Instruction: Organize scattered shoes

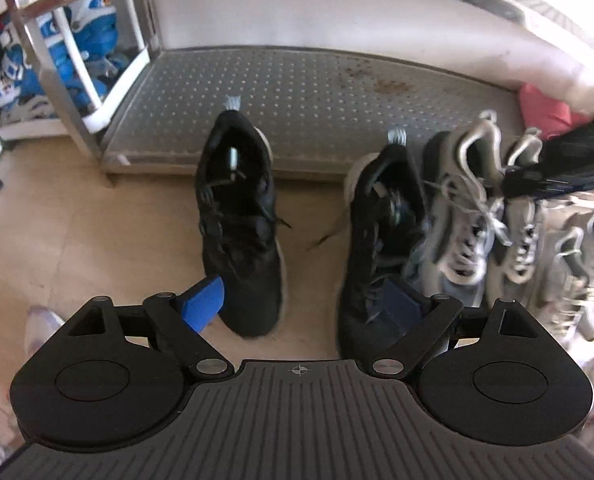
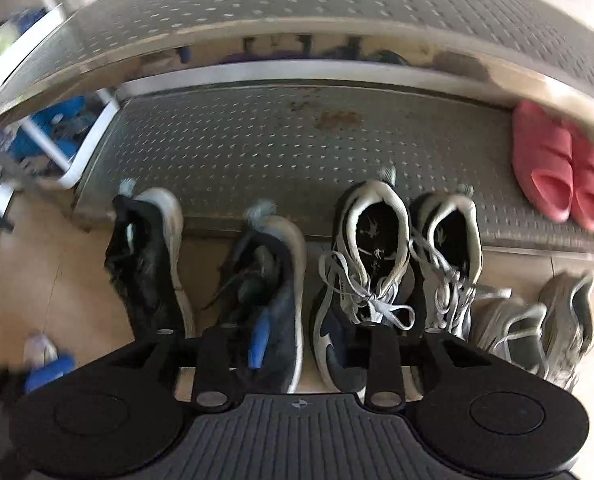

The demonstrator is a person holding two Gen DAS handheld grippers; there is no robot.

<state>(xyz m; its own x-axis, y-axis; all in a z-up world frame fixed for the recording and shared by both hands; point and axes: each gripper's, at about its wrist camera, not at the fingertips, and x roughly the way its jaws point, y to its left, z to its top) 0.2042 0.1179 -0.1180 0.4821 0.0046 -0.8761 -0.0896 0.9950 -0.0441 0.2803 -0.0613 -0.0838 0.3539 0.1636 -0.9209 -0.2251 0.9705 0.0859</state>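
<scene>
- My left gripper (image 1: 303, 312) is spread wide and holds nothing; it hangs over the toes of two black sneakers.
- The left black sneaker (image 1: 239, 236) and right black sneaker (image 1: 381, 248) stand on the tan floor (image 1: 77, 232), apart, heels toward the perforated metal shelf (image 1: 317, 96), toes toward me.
- My right gripper (image 2: 297, 350) is also spread, gripping nothing.
- The grey-white sneakers (image 2: 371, 280) stand parallel beside the black pair, heels at the shelf edge.
- Pink slides (image 2: 557, 176) sit on the shelf.

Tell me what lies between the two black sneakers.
Bare tan floor with one loose lace end, separating the left black sneaker from the right black sneaker; clearest in the left wrist view.
</scene>
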